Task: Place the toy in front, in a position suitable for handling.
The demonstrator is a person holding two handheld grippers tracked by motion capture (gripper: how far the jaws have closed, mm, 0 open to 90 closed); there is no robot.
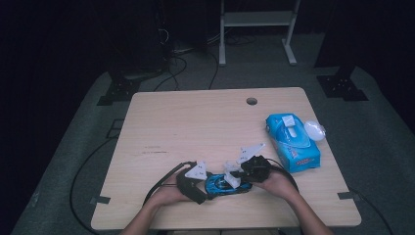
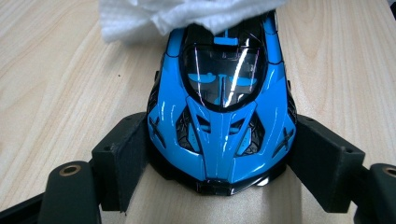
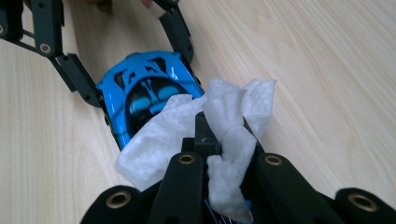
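I've got the left gripper clamping the blue toy car by its nose on the tabletop; right gripper pinches the tissue over its rear, car's long axis running jaws to jaws.

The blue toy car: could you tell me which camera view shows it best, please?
The left gripper view: the blue toy car fills it, nose between the jaws, a tissue on its rear. The right gripper view shows it partly under the tissue; the high view shows it small between both grippers.
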